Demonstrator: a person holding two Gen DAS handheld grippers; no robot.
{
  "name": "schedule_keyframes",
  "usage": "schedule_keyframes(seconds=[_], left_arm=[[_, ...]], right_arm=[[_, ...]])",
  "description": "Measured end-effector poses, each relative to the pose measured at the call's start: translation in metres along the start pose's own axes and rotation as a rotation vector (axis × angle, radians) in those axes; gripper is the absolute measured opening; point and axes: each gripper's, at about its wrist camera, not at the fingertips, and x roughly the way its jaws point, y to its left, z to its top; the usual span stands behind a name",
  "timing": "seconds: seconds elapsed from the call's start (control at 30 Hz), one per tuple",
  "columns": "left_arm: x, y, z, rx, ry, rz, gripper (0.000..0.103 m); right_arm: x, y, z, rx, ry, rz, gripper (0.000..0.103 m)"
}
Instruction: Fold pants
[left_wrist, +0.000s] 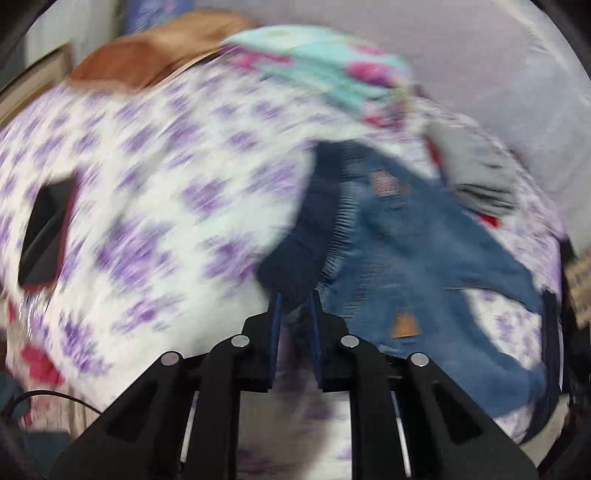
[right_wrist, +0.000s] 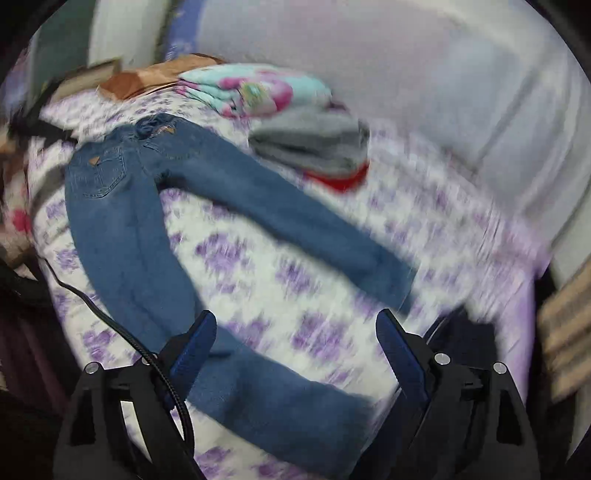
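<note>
Left gripper (left_wrist: 295, 302) nearly shut, with the two blue pads pinching a dark edge of the jeans (left_wrist: 406, 240) close between them. Right gripper (right_wrist: 295, 332) wide open, with nothing held between its fingers (right_wrist: 195, 343). Hangs just over the near leg of the jeans; cannot tell whether the left finger touches the cloth. Blue jeans spread out on a bed sheet (right_wrist: 295, 280), white with purple flowers. Seen from the right wrist: top part of the jeans far and to the left, back pockets facing up, a small brown patch (right_wrist: 95, 161) on one pocket. One leg stretching out to the right, the other leg coming near and passing under the open gripper. Legs apart, with sheet showing between them. Seen from the left wrist: darker inside of the jeans showing near the pinched edge, with a small tag there, too blurry to read. Far on the bed, a folded blanket (right_wrist: 255, 92) in light green and pink. Just beside it, to the right, a pile of grey folded clothes (right_wrist: 314, 144) with something red (right_wrist: 340, 181) under it. Far left, a brown cloth thing (right_wrist: 147, 79) lying at the edge of the bed. Black cable (right_wrist: 110, 321) running over the near left side of the sheet. Flat black thing (left_wrist: 40, 236) on the left part of the bed; cannot tell what. Both pictures very blurry.
</note>
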Motion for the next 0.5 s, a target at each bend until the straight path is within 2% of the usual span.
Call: schedule_keyframes(seconds=[0.07,0.13,0.17,0.2,0.27,0.33,0.37,0.4,0.47,0.5], left_arm=[[0.007,0.023,-0.002,-0.057,0.038,-0.024,0.014],[0.005,0.026,-0.003,-0.055,0.045,-0.044,0.019],[0.005,0.022,-0.002,-0.042,0.045,-0.062,0.031],[0.005,0.014,-0.001,-0.025,0.045,-0.078,0.052],[0.008,-0.006,0.001,0.019,0.037,-0.102,0.075],[0.023,-0.029,0.001,0.067,0.064,-0.127,0.077],[0.032,-0.035,0.001,0.077,0.086,-0.133,0.082],[0.044,-0.041,0.0,0.085,0.102,-0.107,0.089],[0.064,-0.041,-0.003,0.058,0.122,-0.078,0.091],[0.069,-0.038,-0.003,0.03,0.124,-0.097,0.088]], right_arm=[[-0.001,-0.006,-0.027,0.042,0.012,0.015,0.089],[-0.006,-0.007,-0.048,0.07,0.022,0.026,0.09],[-0.013,-0.005,-0.061,0.093,0.023,0.029,0.09],[-0.016,-0.003,-0.07,0.115,0.023,0.033,0.09],[-0.023,-0.003,-0.084,0.146,0.017,0.025,0.091],[-0.022,-0.002,-0.091,0.158,0.013,0.001,0.093],[-0.014,-0.003,-0.092,0.164,0.019,-0.012,0.093],[-0.002,-0.007,-0.092,0.179,0.031,-0.029,0.093],[0.029,-0.02,-0.097,0.245,0.081,-0.015,0.093],[0.045,-0.027,-0.101,0.296,0.121,0.007,0.091]])
